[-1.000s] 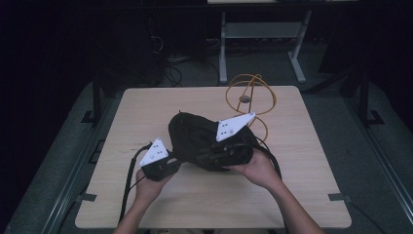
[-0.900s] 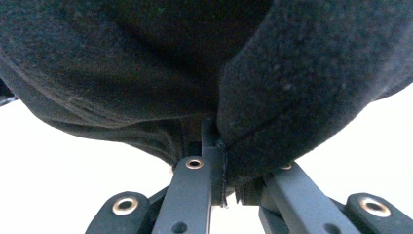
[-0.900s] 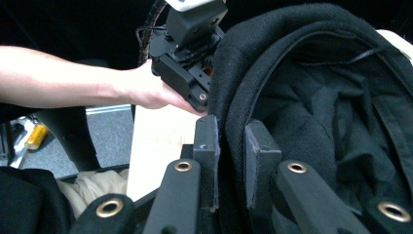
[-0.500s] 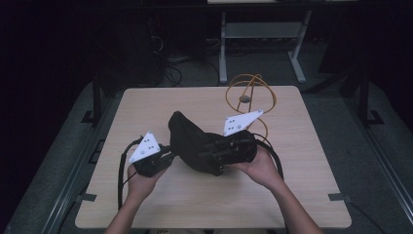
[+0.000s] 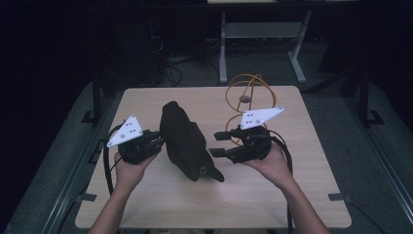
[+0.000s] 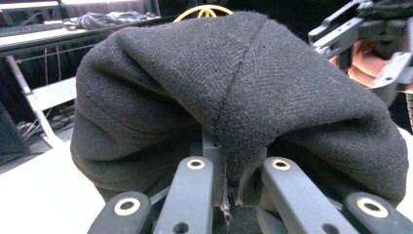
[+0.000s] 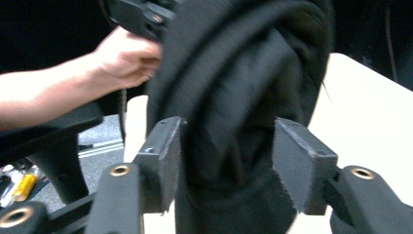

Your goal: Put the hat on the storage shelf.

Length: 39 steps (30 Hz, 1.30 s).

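Observation:
A black wool cap (image 5: 185, 141) stands on edge over the middle of the table (image 5: 292, 195), its lower end with a small button near the tabletop. My left gripper (image 5: 159, 139) is shut on its left edge; in the left gripper view the jaws (image 6: 229, 183) pinch a fold of the herringbone cloth (image 6: 234, 87). My right gripper (image 5: 215, 145) hovers just right of the cap, and its jaws have just been opening. In the right gripper view the cap (image 7: 234, 73) hangs between the spread pads (image 7: 165, 161) without being pressed.
A gold wire stand (image 5: 246, 97) rises at the back right of the table, just behind my right gripper. A metal desk frame (image 5: 258, 44) stands on the dark floor beyond the table. A black chair (image 7: 58, 131) sits beside the table's left edge.
The right gripper has let go of the cap and drawn back to the right. The left gripper has risen and shifted left, and the cap now hangs from it alone.

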### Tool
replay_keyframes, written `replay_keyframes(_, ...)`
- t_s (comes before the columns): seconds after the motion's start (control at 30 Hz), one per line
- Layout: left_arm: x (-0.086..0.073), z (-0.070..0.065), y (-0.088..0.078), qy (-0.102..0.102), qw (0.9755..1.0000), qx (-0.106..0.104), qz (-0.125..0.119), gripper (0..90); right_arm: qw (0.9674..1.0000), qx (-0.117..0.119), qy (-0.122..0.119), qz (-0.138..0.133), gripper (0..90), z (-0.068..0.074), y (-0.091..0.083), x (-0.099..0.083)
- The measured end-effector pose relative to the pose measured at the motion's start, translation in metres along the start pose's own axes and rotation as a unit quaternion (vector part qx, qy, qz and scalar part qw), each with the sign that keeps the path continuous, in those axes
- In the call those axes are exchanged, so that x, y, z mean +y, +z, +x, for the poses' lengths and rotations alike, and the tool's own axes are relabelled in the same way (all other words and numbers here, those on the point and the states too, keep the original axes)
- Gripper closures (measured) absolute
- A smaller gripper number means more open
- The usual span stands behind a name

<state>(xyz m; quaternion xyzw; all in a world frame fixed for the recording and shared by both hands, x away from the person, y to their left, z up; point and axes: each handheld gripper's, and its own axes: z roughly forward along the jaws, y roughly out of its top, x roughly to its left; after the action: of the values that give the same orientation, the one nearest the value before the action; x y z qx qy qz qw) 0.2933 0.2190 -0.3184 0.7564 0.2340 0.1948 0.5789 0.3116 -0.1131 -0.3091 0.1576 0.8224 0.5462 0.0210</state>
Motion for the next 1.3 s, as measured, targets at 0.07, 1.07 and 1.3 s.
replay_keyframes(0.07, 0.000, 0.003, -0.002, -0.006, 1.0000, -0.005, 0.001, 85.9, 0.9999, -0.007, 0.007, 0.002, 39.0, -0.004, -0.004, -0.006)
replay_keyframes(1.07, 0.021, 0.034, -0.006, -0.035, 0.9982, -0.029, 0.039, 85.8, 0.9863, -0.124, 0.094, 0.054, 30.2, -0.039, -0.052, -0.108)
replay_keyframes(1.3, 0.026, 0.037, -0.003, -0.039, 0.9979, -0.031, 0.042, 85.8, 0.9830, -0.141, 0.102, 0.058, 29.5, -0.038, -0.061, -0.124)
